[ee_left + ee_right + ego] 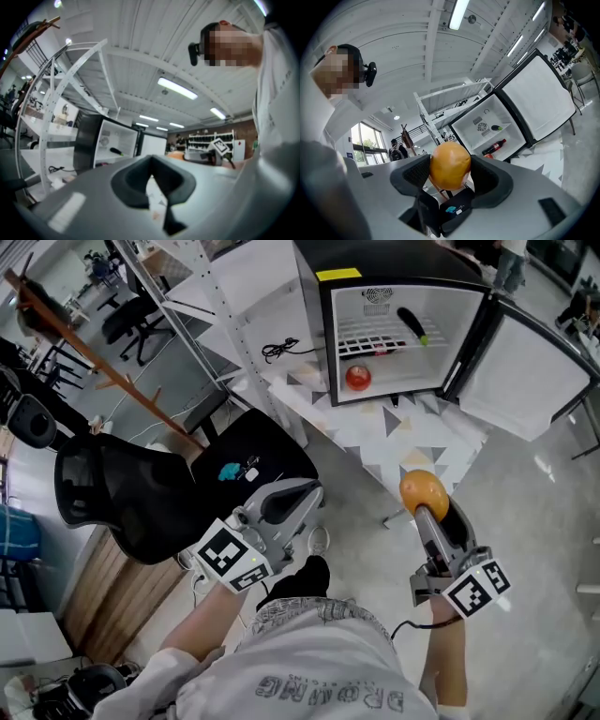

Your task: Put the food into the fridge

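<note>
Pale flooring and white metal racking surrounded a small fridge [403, 261] that stood on a triangle-patterned surface [375, 432], its door [525, 371] swung wide to the right. Inside, a dark vegetable [412, 324] with a green tip lay on the wire shelf, a red bottle [493, 147] lay on its side further down, and a round red fruit [358, 377] sat on the fridge floor.

A person stood well back from the open fridge with a tool in each hand. The right hand-held gripper [427, 502] was clamped on an orange [423, 491], which its two dark pads pressed from either side. The fruit was held up in the air in front of the surface and well apart from the fridge, and that gripper's own view showed it pointed toward the open compartment. The left hand-held gripper [314, 488] was closed with nothing between its jaws and hovered beside a black office chair [141, 493], which had a small teal object [230, 472] on its seat.
</note>
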Demonstrator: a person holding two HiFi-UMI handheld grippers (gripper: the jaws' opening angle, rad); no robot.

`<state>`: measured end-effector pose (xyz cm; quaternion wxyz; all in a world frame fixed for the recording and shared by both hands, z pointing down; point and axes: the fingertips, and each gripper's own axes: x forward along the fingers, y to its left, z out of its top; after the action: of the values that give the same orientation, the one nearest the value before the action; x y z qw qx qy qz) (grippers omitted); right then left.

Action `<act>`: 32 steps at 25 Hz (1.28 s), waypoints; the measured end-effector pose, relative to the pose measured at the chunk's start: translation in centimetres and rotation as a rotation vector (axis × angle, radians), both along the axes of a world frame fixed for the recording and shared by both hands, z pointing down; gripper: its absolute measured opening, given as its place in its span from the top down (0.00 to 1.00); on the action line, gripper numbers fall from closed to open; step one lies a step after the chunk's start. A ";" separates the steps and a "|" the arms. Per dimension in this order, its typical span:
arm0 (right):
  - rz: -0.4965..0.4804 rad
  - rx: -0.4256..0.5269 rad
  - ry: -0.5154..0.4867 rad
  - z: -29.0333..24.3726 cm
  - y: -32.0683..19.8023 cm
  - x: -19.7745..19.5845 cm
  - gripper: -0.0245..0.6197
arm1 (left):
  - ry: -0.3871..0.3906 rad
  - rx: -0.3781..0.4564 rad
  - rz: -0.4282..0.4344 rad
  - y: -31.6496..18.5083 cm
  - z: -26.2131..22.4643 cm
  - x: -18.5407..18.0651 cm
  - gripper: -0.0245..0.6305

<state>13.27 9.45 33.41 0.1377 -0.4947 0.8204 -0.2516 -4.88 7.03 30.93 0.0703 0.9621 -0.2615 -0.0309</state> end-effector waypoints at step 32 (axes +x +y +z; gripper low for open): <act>0.109 -0.076 0.047 1.8 -20.8 -4.2 0.55 | -0.036 -0.037 0.102 -21.4 2.4 -3.9 0.95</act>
<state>9.06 -11.38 35.20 0.1130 -0.5493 0.7851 -0.2630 -8.80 -14.41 33.32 0.0847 0.9731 -0.2141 -0.0053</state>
